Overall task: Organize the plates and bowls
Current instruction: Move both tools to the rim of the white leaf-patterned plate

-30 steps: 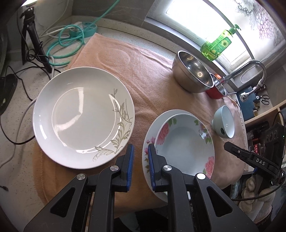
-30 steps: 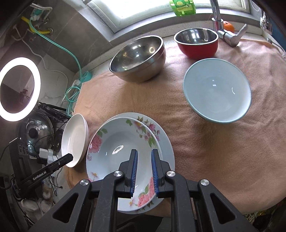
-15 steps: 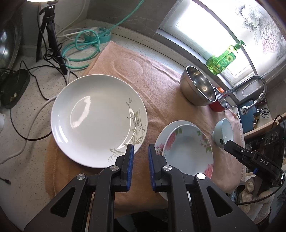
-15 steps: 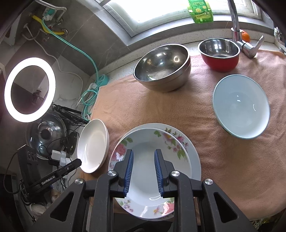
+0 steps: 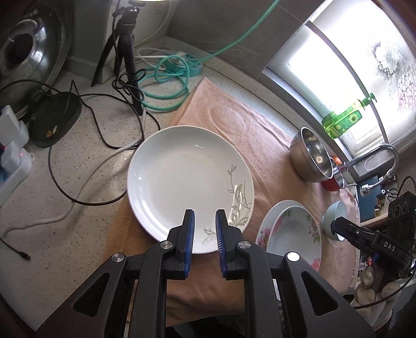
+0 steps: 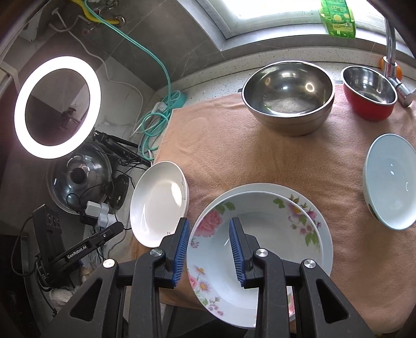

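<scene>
A large white plate with a grey leaf pattern (image 5: 182,182) lies on the peach towel (image 5: 260,145); it also shows at the left in the right wrist view (image 6: 158,202). My left gripper (image 5: 204,221) is open and empty above its near rim. A floral bowl (image 6: 249,234) sits on a floral plate (image 6: 326,234); both show in the left wrist view (image 5: 291,231). My right gripper (image 6: 208,231) is open and empty over the bowl's near left rim. A light blue bowl (image 6: 390,179), a steel bowl (image 6: 288,96) and a red bowl (image 6: 369,91) stand farther back.
Cables, a teal hose (image 5: 166,85), a tripod (image 5: 127,49) and a pot lid (image 5: 33,49) lie on the counter left of the towel. A ring light (image 6: 57,106) stands at the left. A faucet (image 6: 392,52) and a green soap bottle (image 6: 338,18) are by the window.
Both grippers have opened wider. The left one has moved over the white plate's near rim. The right one has drawn back and left from the floral bowl.
</scene>
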`<state>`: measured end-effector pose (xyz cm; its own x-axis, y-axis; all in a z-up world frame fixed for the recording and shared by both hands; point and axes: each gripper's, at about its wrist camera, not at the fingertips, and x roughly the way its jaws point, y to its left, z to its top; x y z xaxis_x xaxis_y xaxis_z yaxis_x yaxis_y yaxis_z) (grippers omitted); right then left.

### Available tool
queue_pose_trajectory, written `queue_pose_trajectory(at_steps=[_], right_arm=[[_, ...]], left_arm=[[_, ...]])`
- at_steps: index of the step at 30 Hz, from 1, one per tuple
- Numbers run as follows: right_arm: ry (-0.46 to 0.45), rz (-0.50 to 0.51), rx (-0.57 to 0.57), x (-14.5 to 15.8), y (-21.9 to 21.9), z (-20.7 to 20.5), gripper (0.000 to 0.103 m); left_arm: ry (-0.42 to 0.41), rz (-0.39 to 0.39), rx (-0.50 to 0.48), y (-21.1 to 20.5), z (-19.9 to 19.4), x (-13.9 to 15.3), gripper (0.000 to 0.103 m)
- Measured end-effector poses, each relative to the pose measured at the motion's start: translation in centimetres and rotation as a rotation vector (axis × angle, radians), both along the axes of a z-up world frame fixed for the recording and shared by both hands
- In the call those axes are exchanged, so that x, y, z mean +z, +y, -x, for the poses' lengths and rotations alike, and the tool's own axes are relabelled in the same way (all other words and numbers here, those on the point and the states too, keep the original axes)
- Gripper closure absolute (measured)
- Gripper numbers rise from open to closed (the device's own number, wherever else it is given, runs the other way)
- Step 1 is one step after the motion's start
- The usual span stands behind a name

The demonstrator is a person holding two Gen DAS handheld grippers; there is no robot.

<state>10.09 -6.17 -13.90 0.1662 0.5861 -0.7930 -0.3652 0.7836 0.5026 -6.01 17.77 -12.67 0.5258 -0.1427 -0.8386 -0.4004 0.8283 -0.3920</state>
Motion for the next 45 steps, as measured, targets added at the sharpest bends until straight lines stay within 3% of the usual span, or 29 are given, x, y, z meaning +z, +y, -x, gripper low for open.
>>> queue_pose_trajectory(at_steps=[13, 29, 45], right_arm=[[0.033, 0.007, 0.050, -1.3, 5.1, -1.5, 0.074], [0.130, -0.019, 0.068, -4.0, 8.9, -3.7, 0.074], [0.089, 0.091, 0.133, -5.9, 12.9, -4.3, 0.080]], left_arm=[[0.015, 0.002, 0.135, 5.5, 1.1, -1.3, 0.088], [0.047, 0.030, 0.136, 7.1, 0.2, -3.5, 0.088], [0.081, 0.046, 0.111, 7.4, -0.9, -5.3, 0.088]])
